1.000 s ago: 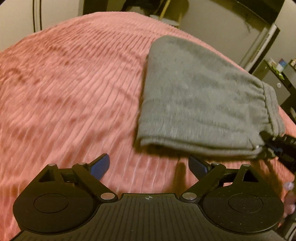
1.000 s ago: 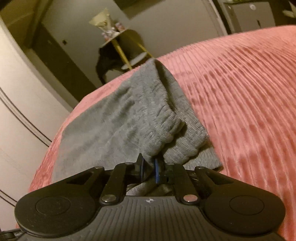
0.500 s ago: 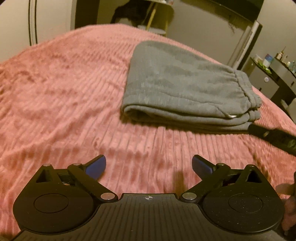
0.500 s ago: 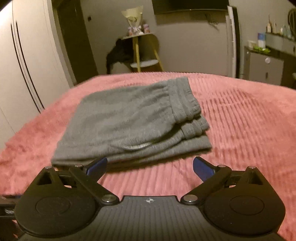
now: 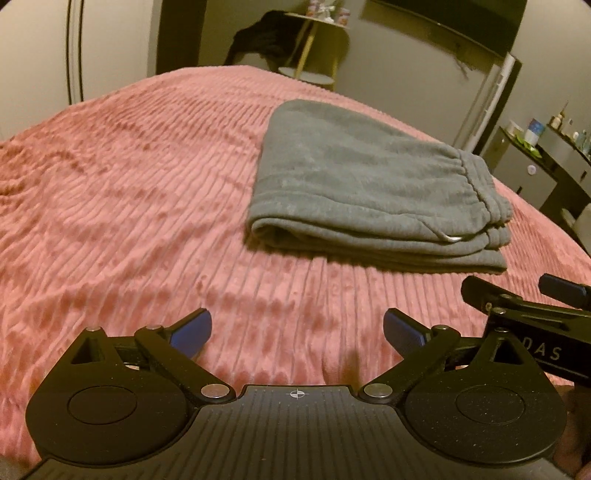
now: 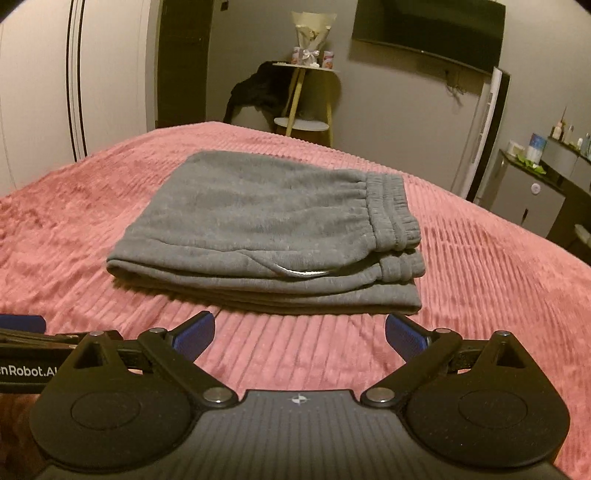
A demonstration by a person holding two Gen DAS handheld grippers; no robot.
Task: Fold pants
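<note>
Grey sweatpants (image 5: 369, 192) (image 6: 266, 229) lie folded in a compact stack on the pink ribbed bedspread (image 5: 129, 192) (image 6: 480, 266), waistband at the right end. My left gripper (image 5: 297, 330) hovers open over bare bedspread, short of the stack's near left corner, nothing between its blue pads. My right gripper (image 6: 300, 332) stands open just in front of the stack's near edge, holding nothing and clear of the cloth. In the left wrist view the right gripper's fingers (image 5: 517, 299) show at the right edge. The left gripper's finger (image 6: 22, 323) shows at the left edge of the right wrist view.
Beyond the bed stand a small round side table (image 6: 306, 96) with dark clothing draped beside it, a wall television (image 6: 428, 29), a tall white unit (image 6: 484, 129), and a cabinet with bottles (image 6: 543, 184) on the right. White wardrobe doors (image 6: 44, 92) line the left.
My right gripper let go of the waistband, opened wide, rolled upright and drew back from the stack. My left gripper also pulled back. The pants now lie flat and folded.
</note>
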